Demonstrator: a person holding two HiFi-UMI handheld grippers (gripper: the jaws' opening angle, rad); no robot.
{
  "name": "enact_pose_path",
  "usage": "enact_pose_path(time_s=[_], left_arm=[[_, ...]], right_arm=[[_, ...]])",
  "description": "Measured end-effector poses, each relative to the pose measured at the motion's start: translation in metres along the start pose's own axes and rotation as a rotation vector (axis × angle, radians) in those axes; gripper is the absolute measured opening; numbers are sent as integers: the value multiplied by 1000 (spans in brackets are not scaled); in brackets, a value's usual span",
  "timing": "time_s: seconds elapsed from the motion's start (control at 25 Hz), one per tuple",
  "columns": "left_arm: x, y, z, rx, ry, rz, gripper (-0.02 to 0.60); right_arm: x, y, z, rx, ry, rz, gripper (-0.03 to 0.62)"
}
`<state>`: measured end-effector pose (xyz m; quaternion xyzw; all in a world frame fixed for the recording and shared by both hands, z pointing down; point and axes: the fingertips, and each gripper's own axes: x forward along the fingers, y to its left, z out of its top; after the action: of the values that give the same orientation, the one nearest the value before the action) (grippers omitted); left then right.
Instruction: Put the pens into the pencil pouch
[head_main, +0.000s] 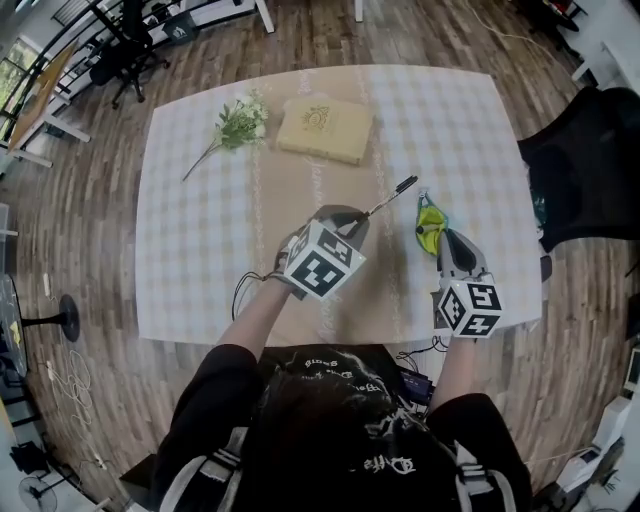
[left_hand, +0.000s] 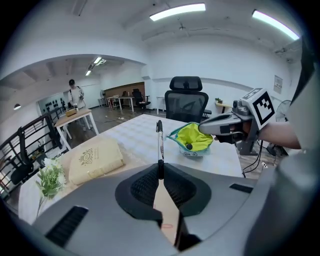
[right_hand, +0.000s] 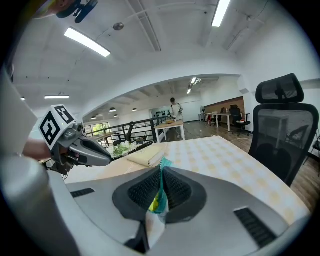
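The left gripper (left_hand: 160, 176) has its jaws nearly together on the lower end of a black pen (left_hand: 159, 144). The pen goes straight out along the line of the jaws, its free end forward and above the table (head_main: 200, 250).

The right gripper (right_hand: 161, 194) is also narrow. It pinches the teal edge of the pencil pouch (left_hand: 192, 138) and holds it lifted a little, so the mouth gapes and the yellow-green lining shows. Inside the lining I see a small dark round end. Maybe it is a pen already inside, but I cannot tell for sure.

What matters is this relation. In the left gripper view the mouth of the pouch is to the right of the free end of the pen and a little beyond it, near but apart. In the head view it is the same: the long axis of the pen runs away from the person and to the right, and it passes on the left side of the pouch, not into it.

So I think the left hand must swing the tip to the right and tip it down into the mouth, while the right hand keeps the mouth open. The left gripper is the one that carries the pen, and the right one only serves the pouch.
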<state>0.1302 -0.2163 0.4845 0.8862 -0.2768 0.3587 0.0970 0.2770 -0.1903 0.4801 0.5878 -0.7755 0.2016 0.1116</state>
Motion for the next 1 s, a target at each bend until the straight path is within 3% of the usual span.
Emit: enact_pose_path(time_s=[0.16,0.68,1.0], left_arm=[[-25,-16,-12,44,14,-19,48],[-68,-72,-71,205,172,-91,48],[-71,-94,-94,201,217,-111,48]], right_arm=[[-5,20,-6,-16,7,30,28],[-28,66,-26,-40,16,98,28],[-31,89,-38,-78,38,138,28]])
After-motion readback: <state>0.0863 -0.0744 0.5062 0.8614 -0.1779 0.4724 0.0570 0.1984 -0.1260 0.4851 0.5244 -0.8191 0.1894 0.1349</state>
